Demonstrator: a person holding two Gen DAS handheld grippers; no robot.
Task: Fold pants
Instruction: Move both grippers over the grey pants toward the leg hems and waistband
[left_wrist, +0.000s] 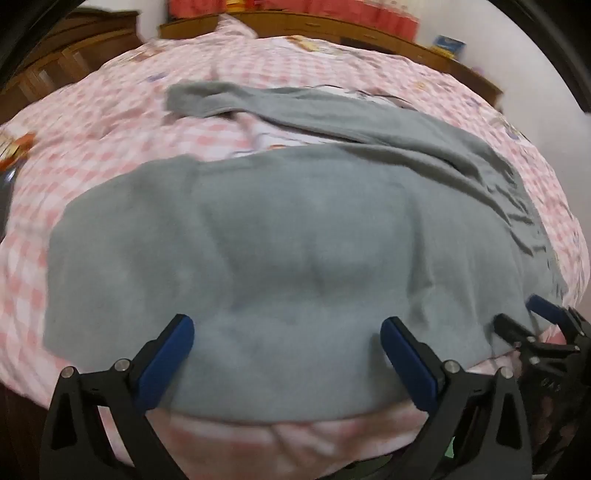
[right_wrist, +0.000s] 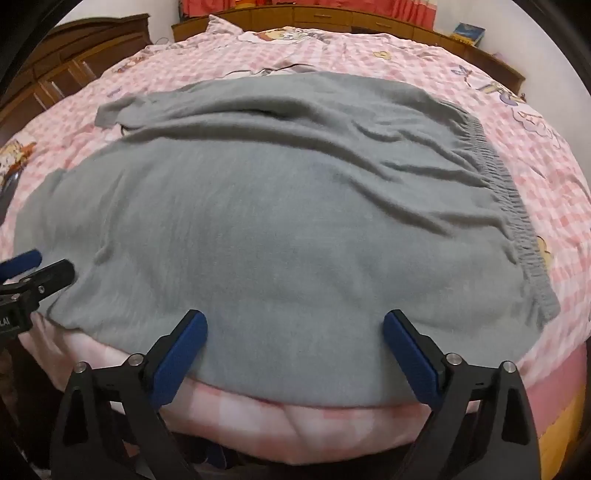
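Grey pants (left_wrist: 280, 236) lie spread on a pink checked bed, near leg along the front edge, far leg angled toward the back left. The elastic waistband (right_wrist: 517, 206) is at the right. My left gripper (left_wrist: 286, 332) is open above the near leg at the bed's front edge, holding nothing. My right gripper (right_wrist: 293, 332) is open above the near hip part of the pants (right_wrist: 295, 229), holding nothing. The right gripper shows at the right edge of the left wrist view (left_wrist: 535, 317); the left gripper shows at the left edge of the right wrist view (right_wrist: 37, 266).
The pink checked duvet (right_wrist: 480, 92) covers the whole bed. A wooden headboard (right_wrist: 314, 16) with a blue box (right_wrist: 467, 33) runs along the back. A dark wooden wardrobe (right_wrist: 74, 48) stands at the back left. The bed's front edge (right_wrist: 295, 424) drops off below the grippers.
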